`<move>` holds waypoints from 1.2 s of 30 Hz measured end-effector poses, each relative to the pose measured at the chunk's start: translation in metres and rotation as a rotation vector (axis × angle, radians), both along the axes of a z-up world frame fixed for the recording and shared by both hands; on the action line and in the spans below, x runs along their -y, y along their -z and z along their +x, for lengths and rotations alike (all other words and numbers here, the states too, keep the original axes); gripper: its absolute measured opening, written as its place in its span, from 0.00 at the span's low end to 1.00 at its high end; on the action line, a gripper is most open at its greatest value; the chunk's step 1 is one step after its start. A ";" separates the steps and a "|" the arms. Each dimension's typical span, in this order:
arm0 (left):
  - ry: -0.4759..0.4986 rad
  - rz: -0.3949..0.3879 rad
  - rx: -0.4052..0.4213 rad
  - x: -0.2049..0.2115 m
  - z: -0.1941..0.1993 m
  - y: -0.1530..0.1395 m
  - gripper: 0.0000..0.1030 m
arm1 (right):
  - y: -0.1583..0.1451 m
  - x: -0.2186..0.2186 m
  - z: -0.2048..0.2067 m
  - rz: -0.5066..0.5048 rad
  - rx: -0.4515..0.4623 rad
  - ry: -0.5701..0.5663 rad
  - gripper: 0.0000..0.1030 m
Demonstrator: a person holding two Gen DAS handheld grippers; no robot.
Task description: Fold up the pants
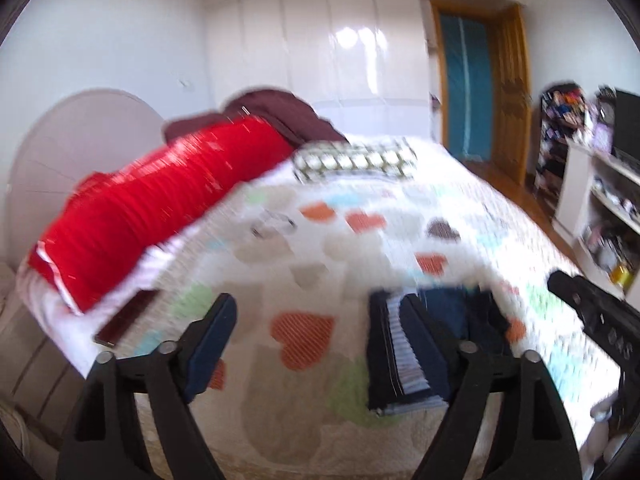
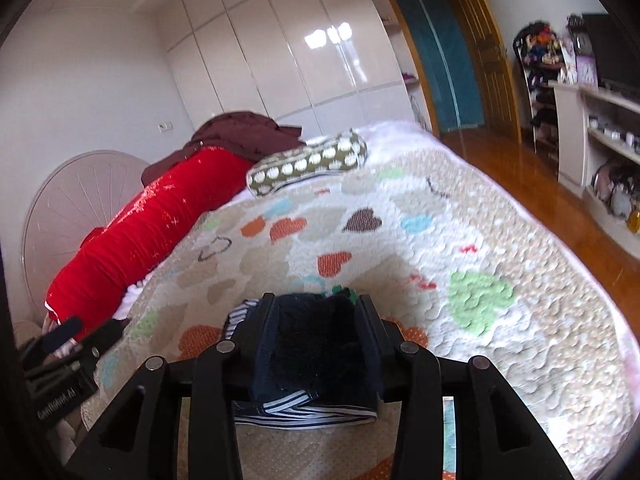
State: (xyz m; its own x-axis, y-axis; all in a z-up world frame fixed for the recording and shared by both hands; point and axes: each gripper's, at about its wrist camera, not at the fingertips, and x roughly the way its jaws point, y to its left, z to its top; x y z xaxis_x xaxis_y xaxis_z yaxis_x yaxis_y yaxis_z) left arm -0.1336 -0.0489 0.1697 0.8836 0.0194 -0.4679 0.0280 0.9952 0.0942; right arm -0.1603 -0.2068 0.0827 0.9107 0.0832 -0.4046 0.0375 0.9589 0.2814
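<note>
The dark navy pants (image 1: 404, 360) with a striped waistband lie in a small folded bundle on the heart-patterned quilt (image 1: 320, 240). My left gripper (image 1: 320, 332) is open and empty, its right finger at the bundle's left side; the view is blurred. My right gripper (image 2: 316, 320) is shut on the pants (image 2: 312, 344), the dark fabric bunched between its fingers, with the striped band (image 2: 304, 412) hanging below. The right gripper also shows at the right edge of the left wrist view (image 1: 592, 312).
A red bolster (image 2: 140, 232) and a maroon blanket (image 2: 240, 132) lie along the bed's left side, with a green spotted pillow (image 2: 308, 164) beyond. A dark phone-like object (image 1: 124, 316) lies near the left bed edge. Shelves (image 2: 600, 140) stand at right.
</note>
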 end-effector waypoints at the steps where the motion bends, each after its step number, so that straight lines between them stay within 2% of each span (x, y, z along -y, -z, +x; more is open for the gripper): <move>1: -0.016 -0.001 0.033 -0.001 -0.006 -0.008 0.91 | -0.006 -0.002 -0.008 -0.015 0.028 0.013 0.52; 2: -0.032 -0.001 0.067 -0.002 -0.013 -0.017 0.94 | -0.012 -0.004 -0.015 -0.030 0.059 0.028 0.59; 4: -0.058 0.007 0.139 -0.003 -0.026 -0.032 1.00 | -0.022 -0.008 -0.031 -0.062 0.138 0.057 0.83; 6: -0.051 0.003 0.175 -0.002 -0.035 -0.043 1.00 | -0.028 -0.011 -0.040 -0.073 0.193 0.064 0.91; 11: 0.007 -0.036 0.133 -0.003 -0.036 -0.049 1.00 | -0.028 -0.003 -0.029 0.007 0.117 0.036 0.91; 14: 0.008 -0.034 0.077 -0.005 -0.029 -0.043 1.00 | -0.023 -0.008 -0.022 -0.025 0.067 0.029 0.91; 22: 0.024 -0.110 -0.048 -0.015 -0.016 -0.026 1.00 | -0.013 -0.026 -0.022 -0.068 0.007 -0.017 0.91; 27: 0.040 -0.126 -0.090 -0.015 -0.012 -0.021 1.00 | -0.008 -0.024 -0.018 -0.057 -0.015 -0.021 0.91; 36: 0.052 -0.116 -0.117 -0.011 -0.008 -0.015 1.00 | 0.001 -0.014 -0.013 -0.006 -0.059 -0.008 0.91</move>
